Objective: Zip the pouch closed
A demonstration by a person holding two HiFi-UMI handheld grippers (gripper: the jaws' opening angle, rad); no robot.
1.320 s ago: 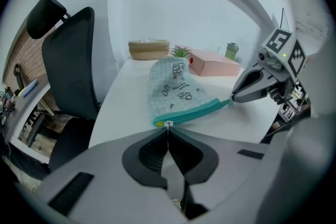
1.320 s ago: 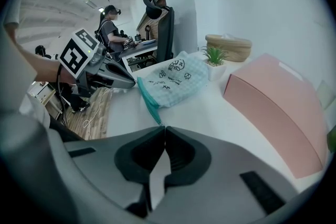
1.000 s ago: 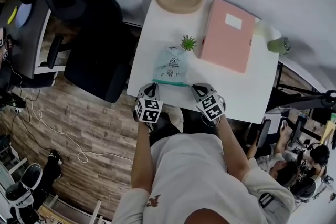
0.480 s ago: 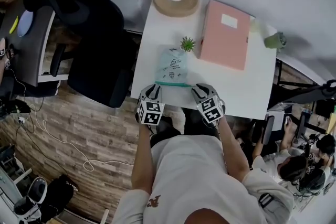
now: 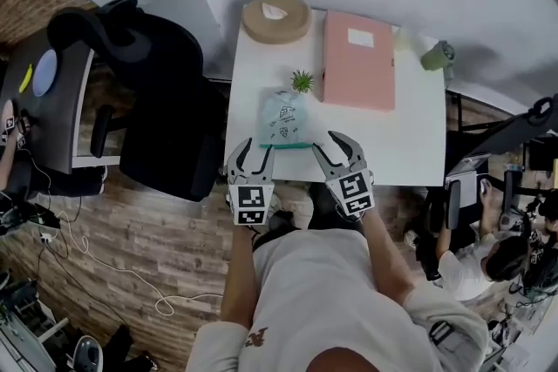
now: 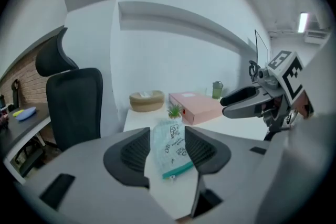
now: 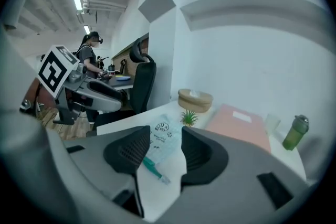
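Grey left tool (image 5: 252, 152) and right tool (image 5: 336, 151) hang at the bench (image 5: 410, 154) near edge. Jaws have just been opening, now half apart, nothing gripped. Clear pouch (image 5: 283, 119) lies flat beyond, teal zip nearest, print unreadable. Pink file (image 5: 357, 61) label illegible.

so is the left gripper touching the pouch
Apart. The right gripper view shows the left gripper up in the air, clear of the pouch on the table; its jaws have just been opening, nothing between them.
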